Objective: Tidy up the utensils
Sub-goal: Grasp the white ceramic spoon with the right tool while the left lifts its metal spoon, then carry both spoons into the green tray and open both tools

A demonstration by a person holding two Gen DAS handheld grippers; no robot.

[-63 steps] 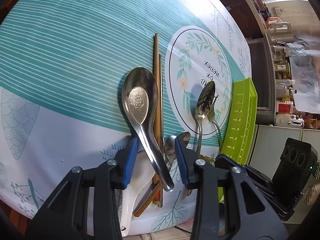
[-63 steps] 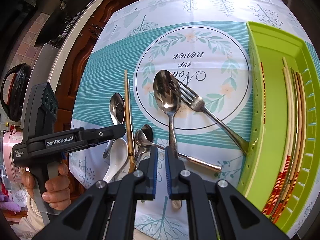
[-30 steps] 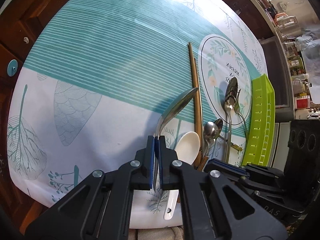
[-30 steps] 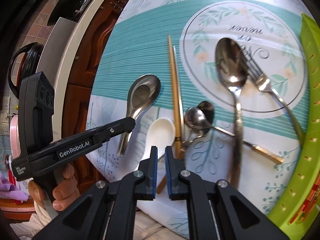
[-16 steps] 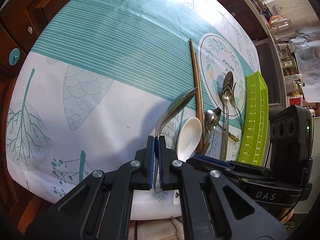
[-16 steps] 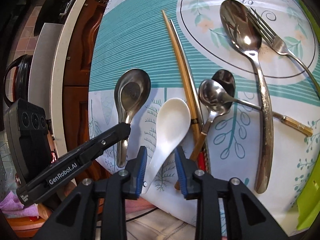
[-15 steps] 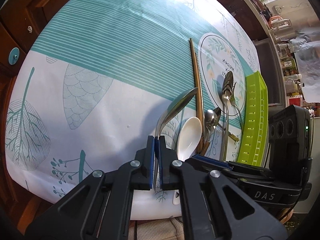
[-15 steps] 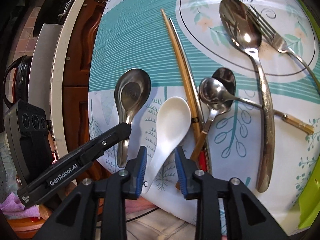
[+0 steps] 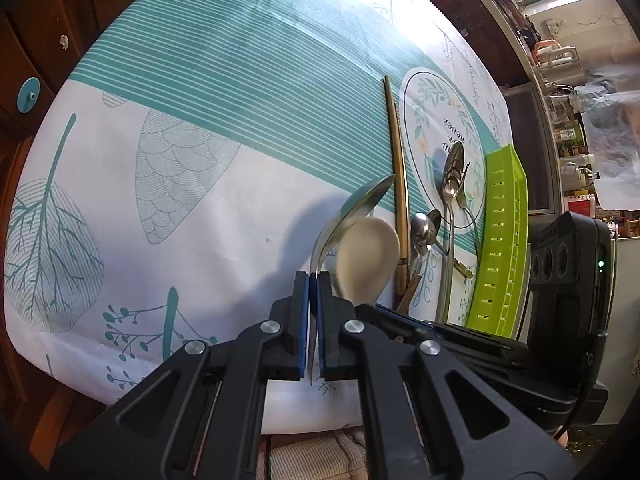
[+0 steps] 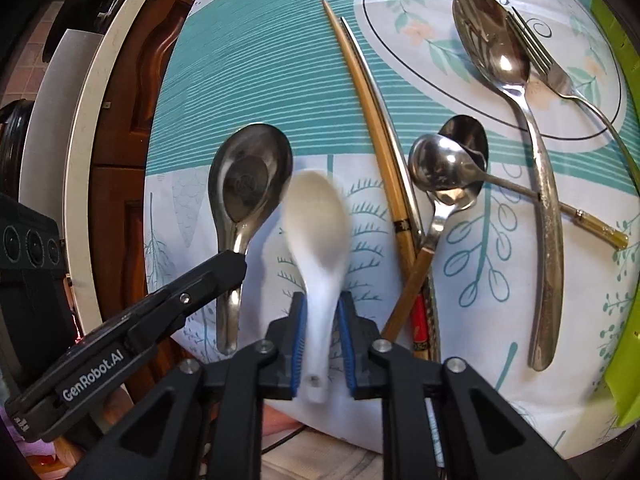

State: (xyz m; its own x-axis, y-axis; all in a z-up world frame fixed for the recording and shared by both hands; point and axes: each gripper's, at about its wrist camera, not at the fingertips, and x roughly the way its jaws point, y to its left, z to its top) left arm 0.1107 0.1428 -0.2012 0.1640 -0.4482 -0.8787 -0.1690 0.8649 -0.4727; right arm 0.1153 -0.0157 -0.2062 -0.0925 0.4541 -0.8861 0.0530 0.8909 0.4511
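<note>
**A:** Right wrist view: right claw (image 10: 322, 350) has just been closing, and its pads now pinch the white spoon (image 10: 318, 220) by the handle, bowl sticking out ahead and blurry. Left claw (image 9: 313, 322) is clamped tight on the steel spoon (image 9: 354, 212), bowl ahead of its tips too.

**B:** Yeah, both spoons look gripped low on the handle, so I'd lift slowly and keep the bowls from swinging. Tray (image 9: 502, 240) sits off to the right of both claws, past the chopsticks (image 10: 372, 120) and the other spoons.

**A:** Both claws pitch steeply down at the table, side by side, left one just left of the right. I'd guess level them out before carrying over.
</note>
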